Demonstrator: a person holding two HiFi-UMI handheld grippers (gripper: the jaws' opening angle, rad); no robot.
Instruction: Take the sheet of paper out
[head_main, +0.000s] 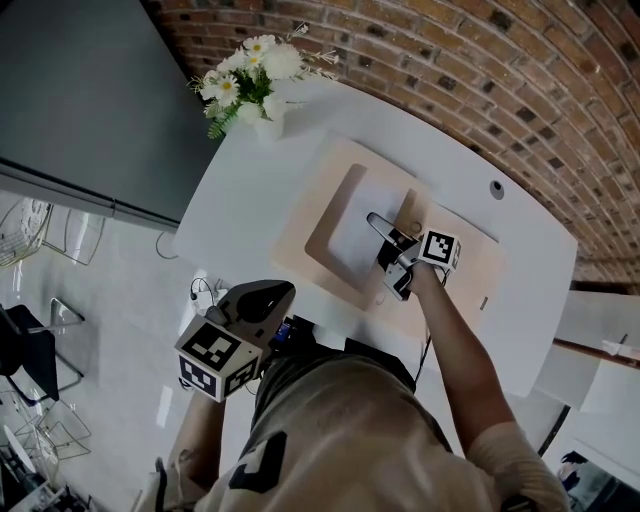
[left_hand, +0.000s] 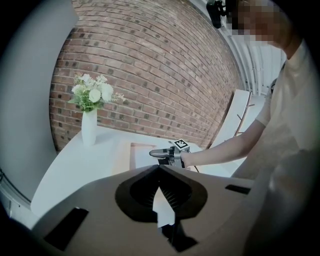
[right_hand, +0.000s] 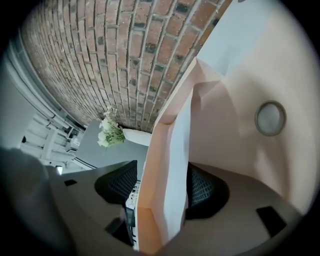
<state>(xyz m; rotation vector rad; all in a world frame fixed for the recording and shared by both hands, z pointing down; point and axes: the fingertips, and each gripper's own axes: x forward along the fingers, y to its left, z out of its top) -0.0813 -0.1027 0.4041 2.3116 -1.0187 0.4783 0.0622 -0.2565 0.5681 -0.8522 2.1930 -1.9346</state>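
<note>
- My right gripper (right_hand: 162, 192) has its jaws clamped on the white sheet (right_hand: 176, 165), with the envelope's (head_main: 330, 180) peach edge pinched alongside.
- The envelope lies on the table (head_main: 250, 200).
- My left gripper (left_hand: 159, 170) has its jaws closed with nothing between them.
- The only print I can make out is the square marker on the right cube (head_main: 438, 247).

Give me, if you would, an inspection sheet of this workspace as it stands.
Surface: white table with rounded edges.
Job's things: peach envelope lying flat; white sheet of paper showing inside it.
Clutter: vase of flowers at the far corner; small round disc set in the table near the wall.
Grippers: right gripper has its jaws closed on the envelope's edge, with a white layer alongside; left gripper has its jaws together, empty, and is held off the table.
Cables: thin white cable looping beside the table.
Surroundings: brick wall, grey panel, chairs on the floor.
</note>
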